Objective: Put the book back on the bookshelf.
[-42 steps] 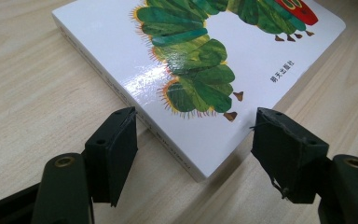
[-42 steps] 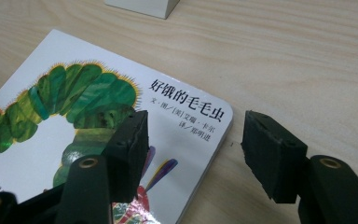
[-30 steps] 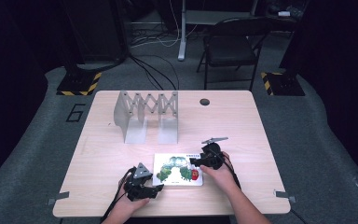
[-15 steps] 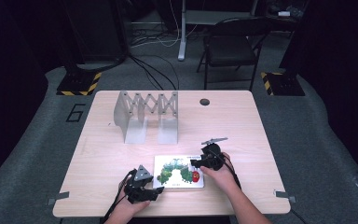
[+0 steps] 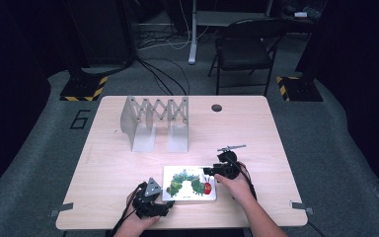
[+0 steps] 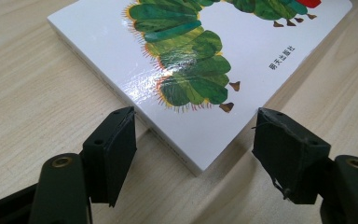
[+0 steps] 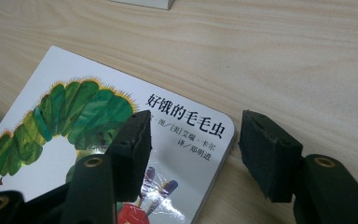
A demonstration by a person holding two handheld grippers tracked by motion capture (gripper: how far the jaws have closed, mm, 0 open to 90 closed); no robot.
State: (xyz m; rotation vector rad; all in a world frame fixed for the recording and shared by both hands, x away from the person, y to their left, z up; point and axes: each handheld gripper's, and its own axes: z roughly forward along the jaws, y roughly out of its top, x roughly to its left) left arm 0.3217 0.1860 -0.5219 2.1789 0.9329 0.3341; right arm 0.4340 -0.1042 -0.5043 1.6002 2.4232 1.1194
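Observation:
A white board book [image 5: 190, 183] with a green caterpillar on its cover lies flat near the table's front edge. My left gripper [image 5: 150, 196] is at the book's near left corner. In the left gripper view the book [image 6: 223, 51] points that corner between the open jaws of my left gripper [image 6: 196, 119], which touch nothing. My right gripper [image 5: 218, 170] is at the book's far right corner. In the right gripper view my right gripper [image 7: 196, 123] is open astride the rounded corner of the book [image 7: 74, 116], one jaw over the cover and the other over bare table.
A grey metal accordion rack [image 5: 154, 123] stands at the table's back left, and its base edge [image 7: 144, 3] shows in the right gripper view. A dark round hole [image 5: 216, 107] is in the tabletop behind. A folding chair [image 5: 242, 49] stands beyond the table.
My left gripper has slid slightly toward the table's front edge beside the book's corner. The right gripper and the book have hardly moved.

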